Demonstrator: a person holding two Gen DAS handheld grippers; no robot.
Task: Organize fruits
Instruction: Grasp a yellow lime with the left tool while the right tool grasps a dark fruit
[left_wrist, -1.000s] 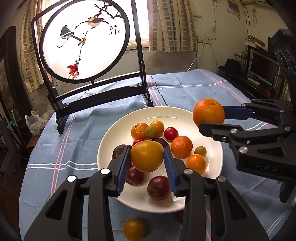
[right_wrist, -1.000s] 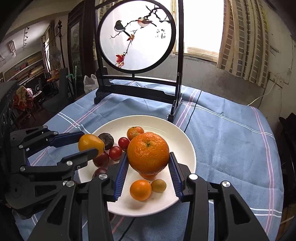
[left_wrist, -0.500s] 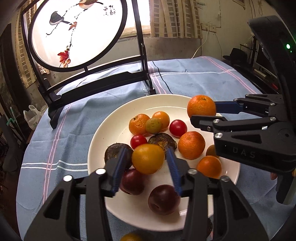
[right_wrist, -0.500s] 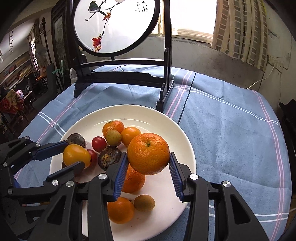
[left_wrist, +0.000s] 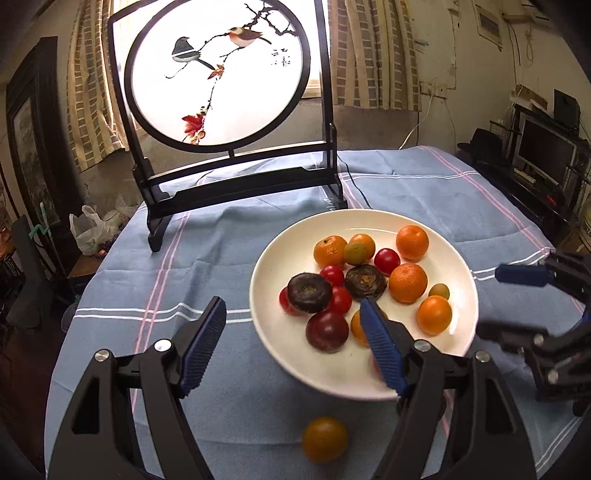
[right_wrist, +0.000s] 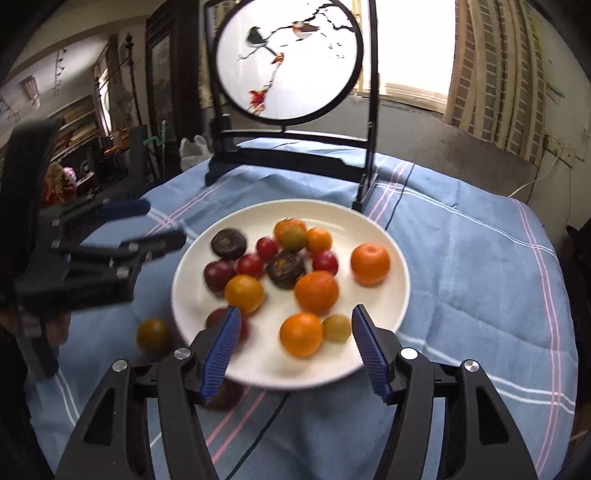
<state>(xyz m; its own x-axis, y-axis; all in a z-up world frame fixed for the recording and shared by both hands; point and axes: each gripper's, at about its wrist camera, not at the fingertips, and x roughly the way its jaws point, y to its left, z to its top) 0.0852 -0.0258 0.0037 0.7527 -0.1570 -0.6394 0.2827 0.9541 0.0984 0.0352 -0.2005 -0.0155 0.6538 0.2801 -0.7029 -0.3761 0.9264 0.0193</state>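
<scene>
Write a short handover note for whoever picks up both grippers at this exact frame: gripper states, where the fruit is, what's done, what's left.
Left gripper: open, empty, at the near left edge of the round white plate.
Right gripper: open, empty, at the plate's near rim.
Done: the large orange and the yellow-orange round fruit lie on the plate with the other fruit.
Left: a small dark yellow fruit sits on the blue striped tablecloth just off the plate. A dark shape beside the right gripper's left finger is too hidden to name.

A lived-in home interior: a blue striped tablecloth (left_wrist: 424, 184) is covering the table, checked curtains (left_wrist: 373, 55) are hanging at a window, a bird-painted table screen (left_wrist: 218, 74) is standing upright, and a monitor (left_wrist: 546, 151) is sitting nearby.
</scene>
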